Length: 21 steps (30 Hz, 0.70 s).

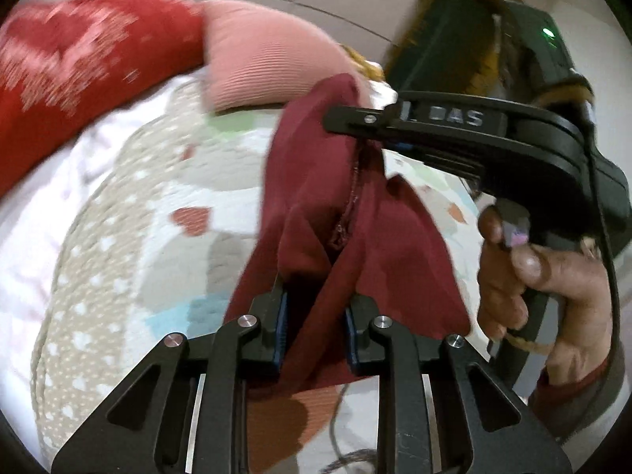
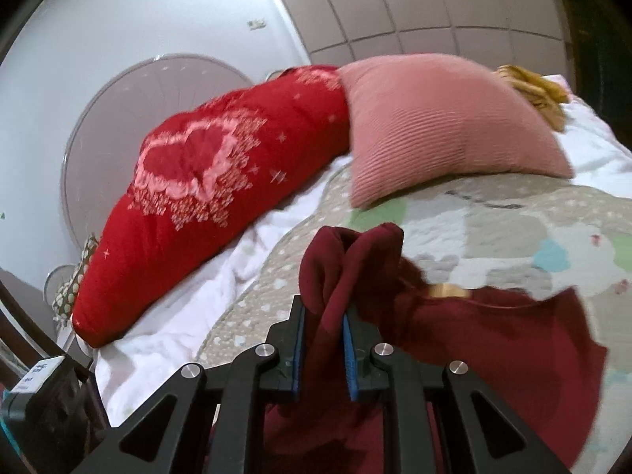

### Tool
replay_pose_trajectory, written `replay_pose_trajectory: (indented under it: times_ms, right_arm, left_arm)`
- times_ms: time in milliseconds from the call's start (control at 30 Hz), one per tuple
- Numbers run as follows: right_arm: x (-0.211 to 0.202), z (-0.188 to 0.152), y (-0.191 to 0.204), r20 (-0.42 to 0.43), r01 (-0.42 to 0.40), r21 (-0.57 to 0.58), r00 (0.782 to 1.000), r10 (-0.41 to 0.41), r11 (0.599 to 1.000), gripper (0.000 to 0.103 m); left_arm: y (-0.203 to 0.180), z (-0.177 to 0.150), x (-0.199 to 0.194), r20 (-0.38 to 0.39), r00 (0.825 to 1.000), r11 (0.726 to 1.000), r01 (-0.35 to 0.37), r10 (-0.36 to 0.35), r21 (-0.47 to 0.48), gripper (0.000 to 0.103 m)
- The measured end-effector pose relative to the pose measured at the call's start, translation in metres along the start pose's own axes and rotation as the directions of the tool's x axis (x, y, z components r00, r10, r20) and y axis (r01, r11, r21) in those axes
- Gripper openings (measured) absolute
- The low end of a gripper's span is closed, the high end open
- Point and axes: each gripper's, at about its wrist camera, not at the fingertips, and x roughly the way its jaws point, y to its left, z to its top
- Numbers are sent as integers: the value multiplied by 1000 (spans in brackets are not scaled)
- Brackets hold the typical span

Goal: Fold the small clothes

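The maroon garment (image 1: 316, 213) is lifted off the patchwork quilt (image 1: 130, 213), bunched and hanging between your two grippers. Its seam runs down the middle of the fabric in the left wrist view. In the right wrist view the rest of the cloth drapes down and to the right, with a small tan label (image 2: 448, 290) showing at a fold.

Your left gripper (image 1: 316, 322) has its blue-padded fingers (image 1: 281, 328) drawn narrow, with a fold of the maroon garment pinched between them. Your right gripper (image 2: 322, 345) is likewise narrowed onto a bunched ridge of the same cloth, which rises above the fingertips. In the left wrist view your right gripper enters from the right, its tip buried in the upper edge of the garment, and your right hand (image 1: 525, 276) grips its handle with a finger on the trigger.

Behind the garment, a pink ribbed cushion (image 2: 446, 134) lies on the quilt. A red bolster with a pink heart pattern (image 2: 205, 189) lies to its left, touching it, resting on a white sheet (image 2: 189, 316). A yellow cloth (image 2: 533, 91) sits behind the cushion at the far right. A round pale fan guard (image 2: 118, 118) stands against the wall beyond the bolster
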Motion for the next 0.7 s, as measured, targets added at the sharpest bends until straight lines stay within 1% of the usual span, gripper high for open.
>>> replay_pose_trajectory:
  times_ms: [67, 233, 400, 567, 667, 700]
  right_arm:
    - [-15, -2, -19, 13, 14, 19, 1000, -14, 1000, 15]
    - [-47, -14, -74, 35, 50, 90, 998, -54, 995, 14]
    - [-65, -28, -124, 45, 76, 156, 995, -84, 985, 14]
    - [-63, -38, -159, 41, 113, 223, 991, -125, 968, 14]
    - [-43, -46, -176, -11, 164, 253, 986, -167, 953, 14]
    - [-36, -50, -181, -31, 171, 271, 985, -169, 947, 14]
  left_arm:
    - [-27, 0, 8, -15, 1000, 999, 11, -10, 49, 21]
    - [-74, -3, 38, -58, 998, 992, 34, -27, 122, 21]
    - [-109, -6, 74, -105, 994, 985, 38, -20, 168, 21]
    - [-130, -12, 102, -133, 991, 982, 30, -5, 187, 21]
    - [-128, -12, 115, -162, 987, 984, 37, -9, 172, 21]
    - [-125, -12, 114, -178, 984, 985, 63, -34, 162, 21]
